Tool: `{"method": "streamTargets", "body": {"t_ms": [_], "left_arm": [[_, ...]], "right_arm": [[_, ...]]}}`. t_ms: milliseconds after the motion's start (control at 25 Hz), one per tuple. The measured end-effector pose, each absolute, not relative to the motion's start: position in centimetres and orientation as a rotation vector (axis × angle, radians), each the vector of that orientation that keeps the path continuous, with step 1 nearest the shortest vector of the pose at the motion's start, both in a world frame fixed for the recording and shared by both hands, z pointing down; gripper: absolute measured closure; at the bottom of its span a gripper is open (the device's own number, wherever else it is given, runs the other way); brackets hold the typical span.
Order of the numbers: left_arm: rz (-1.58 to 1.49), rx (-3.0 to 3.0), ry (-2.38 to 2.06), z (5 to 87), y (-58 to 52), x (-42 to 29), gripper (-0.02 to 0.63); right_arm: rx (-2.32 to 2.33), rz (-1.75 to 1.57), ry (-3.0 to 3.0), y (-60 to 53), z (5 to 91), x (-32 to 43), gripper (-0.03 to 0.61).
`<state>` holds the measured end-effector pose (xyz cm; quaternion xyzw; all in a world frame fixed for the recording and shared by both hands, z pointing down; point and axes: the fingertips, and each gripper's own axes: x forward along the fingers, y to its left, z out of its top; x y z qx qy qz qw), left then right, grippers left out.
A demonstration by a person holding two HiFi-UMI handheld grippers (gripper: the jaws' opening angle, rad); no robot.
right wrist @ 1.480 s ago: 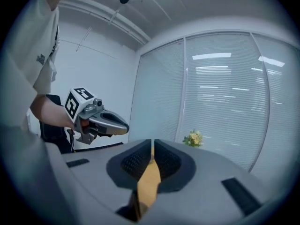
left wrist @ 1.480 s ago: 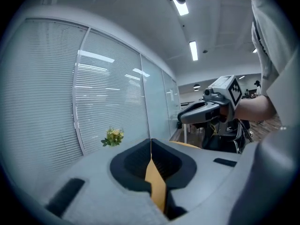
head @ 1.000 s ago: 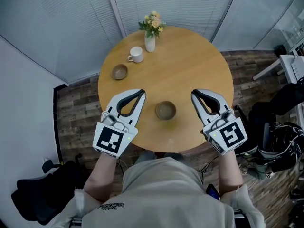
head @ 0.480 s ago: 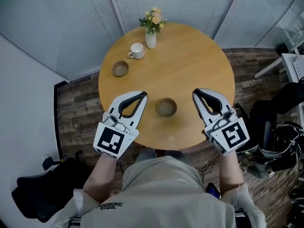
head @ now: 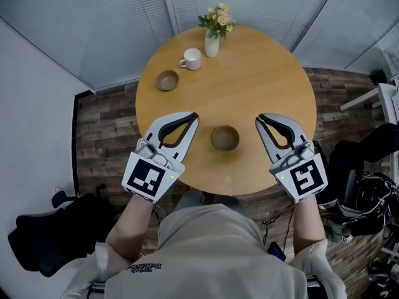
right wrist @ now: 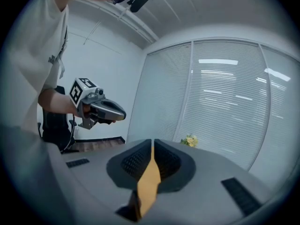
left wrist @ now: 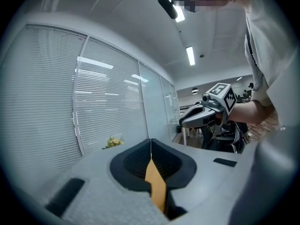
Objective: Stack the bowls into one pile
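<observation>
Your left hand-held gripper [head: 194, 115] is held out from a bent forearm over the near left edge of the round wooden tabletop [head: 265, 73]. It angles inward with its marker cube toward you, and its jaws are closed tip to tip and empty. Your right hand-held gripper [head: 259, 118] mirrors it over the near right edge, also angled inward, with its jaws likewise pressed together and empty. Between the two, touching neither, a brown bowl [head: 225, 137] sits upright near the tabletop's front edge. A second brown bowl [head: 167, 80] stands well apart from it at the far left, so the bowls are unstacked. Just beyond that bowl is a white mug [head: 191, 58], and next to the mug is a white vase [head: 212, 44] of yellow flowers at the far edge. Only the head view shows the bowls, the mug and the wood plank floor [head: 106, 123]. Each gripper view looks low across its own closed jaws, with a sliver of tabletop showing beneath their tips. Beyond them it shows the flowers, the slatted window blinds [left wrist: 101, 107] and the opposite gripper held level in your hand.
</observation>
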<state>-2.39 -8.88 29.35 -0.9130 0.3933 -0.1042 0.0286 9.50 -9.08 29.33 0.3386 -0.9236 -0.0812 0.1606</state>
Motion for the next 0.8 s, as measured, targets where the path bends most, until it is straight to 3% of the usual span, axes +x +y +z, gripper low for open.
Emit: {"method": "streamTargets", "body": {"t_ms": [800], "left_arm": [[-0.476, -2.605, 1.529, 32.6, -11.6, -13.4, 0.592]], "right_arm": [[0.506, -0.454, -2.567, -17.4, 31.0, -5.6, 0.541]]}}
